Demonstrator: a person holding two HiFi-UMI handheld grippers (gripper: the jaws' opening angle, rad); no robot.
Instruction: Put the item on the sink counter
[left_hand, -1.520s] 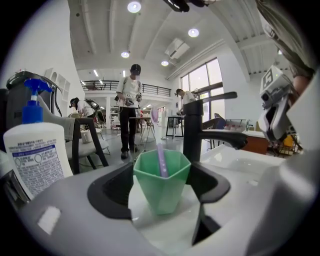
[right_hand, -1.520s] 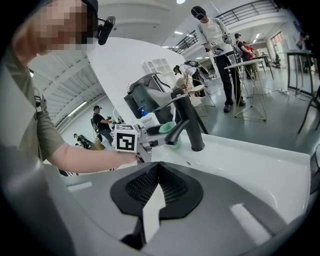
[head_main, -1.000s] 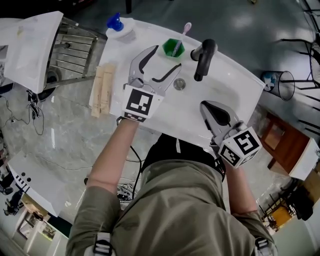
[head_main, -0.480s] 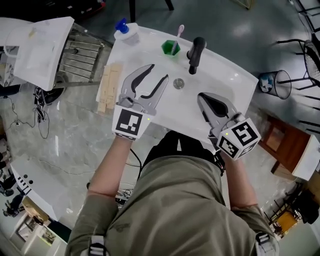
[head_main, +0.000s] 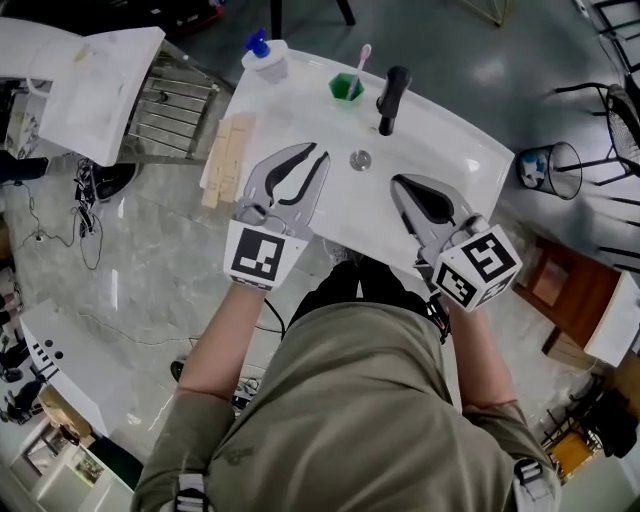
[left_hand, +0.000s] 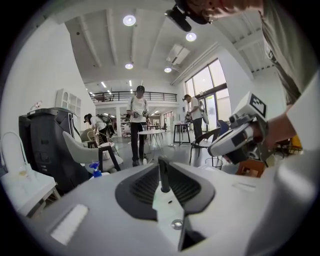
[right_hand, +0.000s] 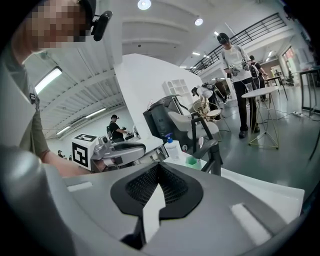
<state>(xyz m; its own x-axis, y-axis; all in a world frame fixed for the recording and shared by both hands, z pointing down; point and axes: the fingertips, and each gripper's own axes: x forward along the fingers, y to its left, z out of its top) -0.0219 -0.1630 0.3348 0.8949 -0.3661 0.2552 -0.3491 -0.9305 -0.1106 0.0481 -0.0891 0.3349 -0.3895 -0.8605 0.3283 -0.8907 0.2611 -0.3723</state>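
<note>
A white sink counter (head_main: 300, 105) carries a green cup (head_main: 347, 87) with a pink toothbrush in it, a blue-pump soap bottle (head_main: 266, 58) and a black faucet (head_main: 392, 98). My left gripper (head_main: 313, 156) hovers over the basin, near the drain (head_main: 360, 158) and short of the cup. Its jaws are closing, a narrow gap remains, and nothing is between them. In the left gripper view the faucet (left_hand: 163, 174) shows through that gap. My right gripper (head_main: 398, 183) hangs over the basin's right side, shut and empty. The right gripper view shows the cup (right_hand: 192, 161) and bottle (right_hand: 172, 147) ahead.
Left of the counter stand a metal rack (head_main: 150, 92), a white table (head_main: 85, 85) and pale wooden slats (head_main: 226, 155) on the floor. A wire bin (head_main: 560, 170) stands at the right. Several people are far off in the hall.
My left gripper has drawn back from the green cup toward the person, and its wide-open jaws have narrowed to a slit. The right gripper has barely moved.
</note>
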